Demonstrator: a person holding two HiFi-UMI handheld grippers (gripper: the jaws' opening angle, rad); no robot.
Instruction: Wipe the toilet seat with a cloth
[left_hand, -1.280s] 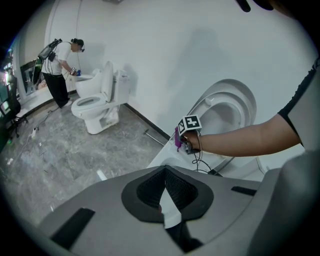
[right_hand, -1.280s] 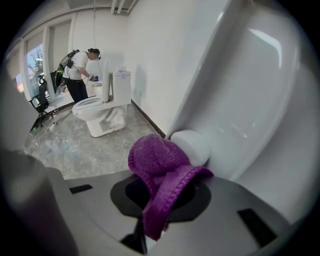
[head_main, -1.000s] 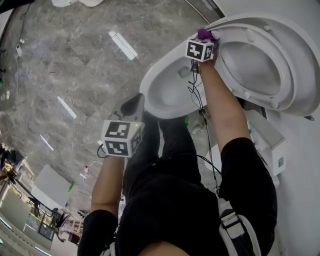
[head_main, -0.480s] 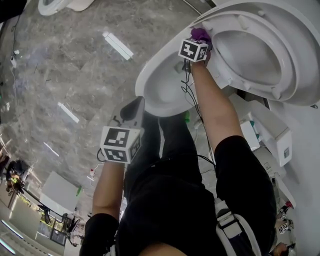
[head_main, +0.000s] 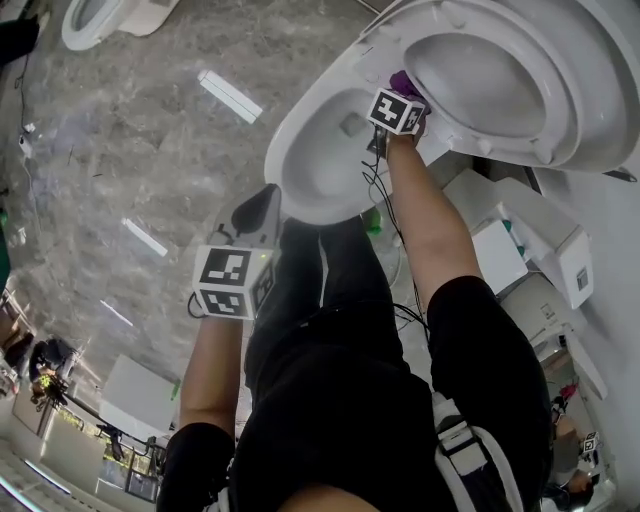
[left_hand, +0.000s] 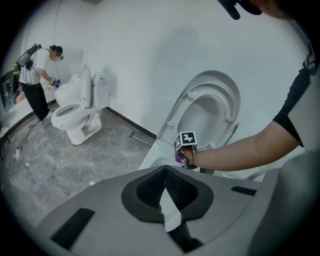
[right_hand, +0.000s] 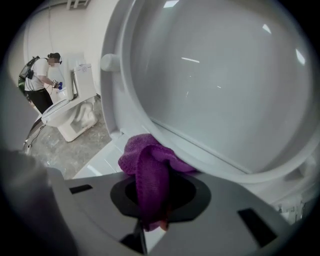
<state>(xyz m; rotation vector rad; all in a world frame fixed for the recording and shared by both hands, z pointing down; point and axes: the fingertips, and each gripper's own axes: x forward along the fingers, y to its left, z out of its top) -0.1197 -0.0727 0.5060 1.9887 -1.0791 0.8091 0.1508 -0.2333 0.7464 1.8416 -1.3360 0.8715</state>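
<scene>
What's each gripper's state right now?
Left gripper: shut, nothing between the jaws.
Right gripper: shut on the purple cloth.

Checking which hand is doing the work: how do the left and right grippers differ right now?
The right gripper has its fingers shut on a purple cloth; the left gripper has its fingers shut on nothing. The right gripper is up at the lifted toilet seat, cloth against its rim; the left gripper hangs low beside the person's leg, away from the bowl. Shared: both are closed.
</scene>
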